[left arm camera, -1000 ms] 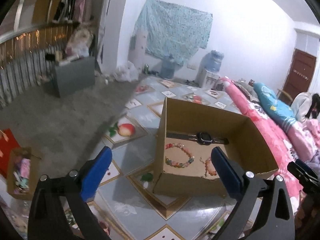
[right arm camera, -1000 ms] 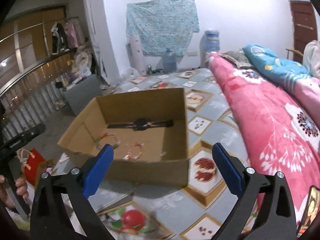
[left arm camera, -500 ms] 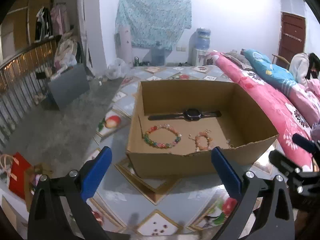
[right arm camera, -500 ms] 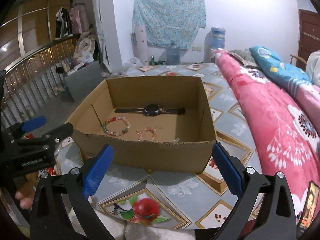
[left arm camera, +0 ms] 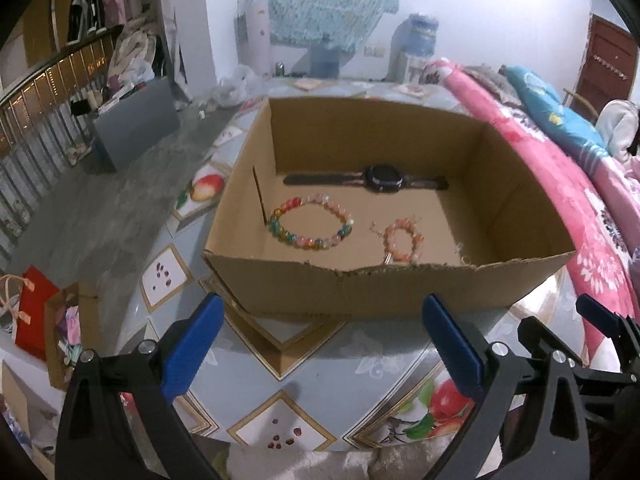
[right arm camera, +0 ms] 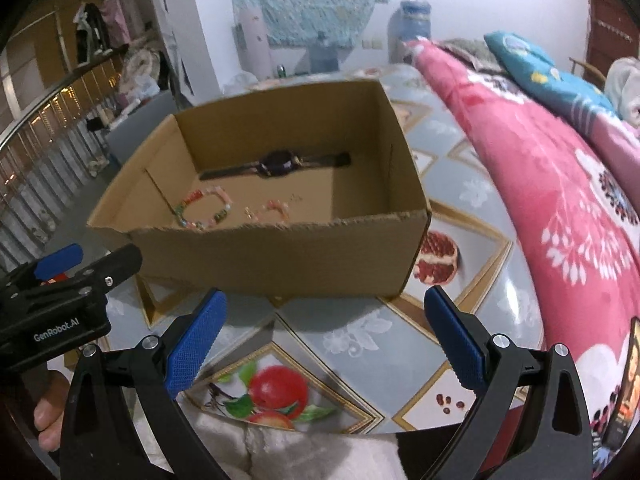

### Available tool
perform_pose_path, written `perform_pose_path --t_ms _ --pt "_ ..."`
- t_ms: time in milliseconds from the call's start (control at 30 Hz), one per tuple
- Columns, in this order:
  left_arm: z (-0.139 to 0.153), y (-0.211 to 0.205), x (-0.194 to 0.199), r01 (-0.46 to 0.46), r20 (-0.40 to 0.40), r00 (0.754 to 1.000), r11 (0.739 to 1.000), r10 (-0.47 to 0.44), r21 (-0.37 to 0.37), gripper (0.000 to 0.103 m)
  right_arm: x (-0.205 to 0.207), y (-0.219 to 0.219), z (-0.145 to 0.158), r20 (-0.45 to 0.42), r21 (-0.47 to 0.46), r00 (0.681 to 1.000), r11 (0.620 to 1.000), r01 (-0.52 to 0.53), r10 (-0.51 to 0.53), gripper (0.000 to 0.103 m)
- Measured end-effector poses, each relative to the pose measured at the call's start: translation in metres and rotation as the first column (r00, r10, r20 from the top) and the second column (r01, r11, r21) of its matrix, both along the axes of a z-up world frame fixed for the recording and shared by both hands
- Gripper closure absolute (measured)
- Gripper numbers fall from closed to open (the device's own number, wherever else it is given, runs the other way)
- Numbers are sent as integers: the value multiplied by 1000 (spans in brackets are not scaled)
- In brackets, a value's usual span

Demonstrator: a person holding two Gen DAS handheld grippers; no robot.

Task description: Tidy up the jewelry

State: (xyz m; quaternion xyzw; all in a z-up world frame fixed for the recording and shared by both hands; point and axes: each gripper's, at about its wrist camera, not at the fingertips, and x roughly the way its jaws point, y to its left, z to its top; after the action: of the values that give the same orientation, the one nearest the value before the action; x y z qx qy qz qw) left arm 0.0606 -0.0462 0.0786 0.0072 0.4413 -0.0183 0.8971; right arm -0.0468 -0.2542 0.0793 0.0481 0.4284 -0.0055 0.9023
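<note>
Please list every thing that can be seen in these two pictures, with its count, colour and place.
box: one, brown cardboard, open, on the tiled surface
watch: one, black, flat near the box's far wall
large bracelet: one, multicoloured beads, box floor, front left
small bracelet: one, orange-pink beads, box floor, to the right of the large one
blanket: one, pink with flowers, right of the box
cloth: one, light blue, on the back wall
water bottle: one, blue, by the back wall
bag: one, red, lower left
left tool: one, black with blue pads, open, in front of the box
right tool: one, black with blue pads, open, in front of the box
</note>
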Motion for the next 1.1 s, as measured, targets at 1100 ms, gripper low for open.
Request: perform_pose_path --t_ms 1100 --pt "-13 -9 13 11 -64 998 999 -8 49 6 19 -7 -5 -53 14 998 1000 28 -27 8"
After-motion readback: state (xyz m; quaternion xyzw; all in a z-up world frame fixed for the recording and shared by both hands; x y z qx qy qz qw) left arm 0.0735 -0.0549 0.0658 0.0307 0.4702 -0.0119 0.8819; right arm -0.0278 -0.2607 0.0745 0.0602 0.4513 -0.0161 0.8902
